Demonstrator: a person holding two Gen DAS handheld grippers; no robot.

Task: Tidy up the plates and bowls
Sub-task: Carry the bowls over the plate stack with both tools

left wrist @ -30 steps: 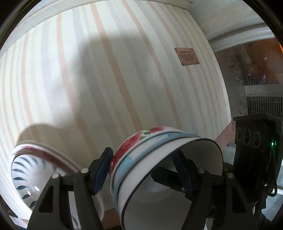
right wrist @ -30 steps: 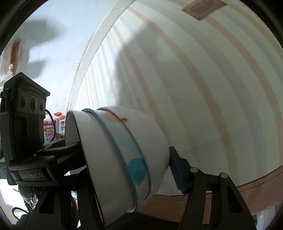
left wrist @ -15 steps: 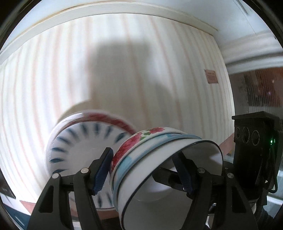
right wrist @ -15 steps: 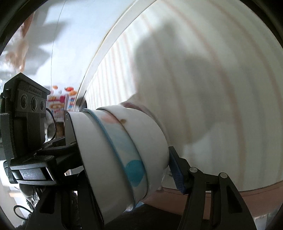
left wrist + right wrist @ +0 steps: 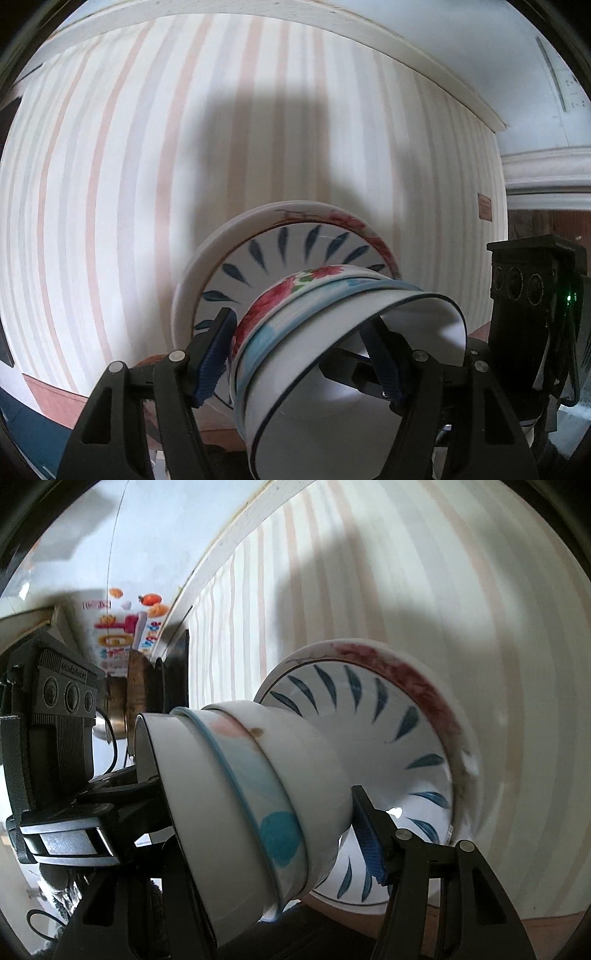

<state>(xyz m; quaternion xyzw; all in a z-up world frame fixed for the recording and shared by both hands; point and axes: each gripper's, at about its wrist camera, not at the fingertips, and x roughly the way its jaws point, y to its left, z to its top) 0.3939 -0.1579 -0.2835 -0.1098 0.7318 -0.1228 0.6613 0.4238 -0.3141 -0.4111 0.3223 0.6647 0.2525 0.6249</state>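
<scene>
Bowls, three nested in one stack (image 5: 332, 332), are being held between both tongs: left tongs (image 5: 299, 354) and right tongs (image 5: 258, 812) are each clamping the stack's wall. Just beyond, two plates (image 5: 399, 716), blue-leaf on red-flowered, are sitting on the striped tablecloth (image 5: 110, 184).

Cloth (image 5: 110, 184): pink and grey stripes on white; plate (image 5: 406, 738): white, blue leaf strokes; bowl stack (image 5: 295, 295): white, red flowers, blue band

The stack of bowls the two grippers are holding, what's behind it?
Behind the stack of bowls stand a blue-leaf plate and a red-flowered plate, against the striped cloth. The bowls cover the plates' lower middle.
</scene>
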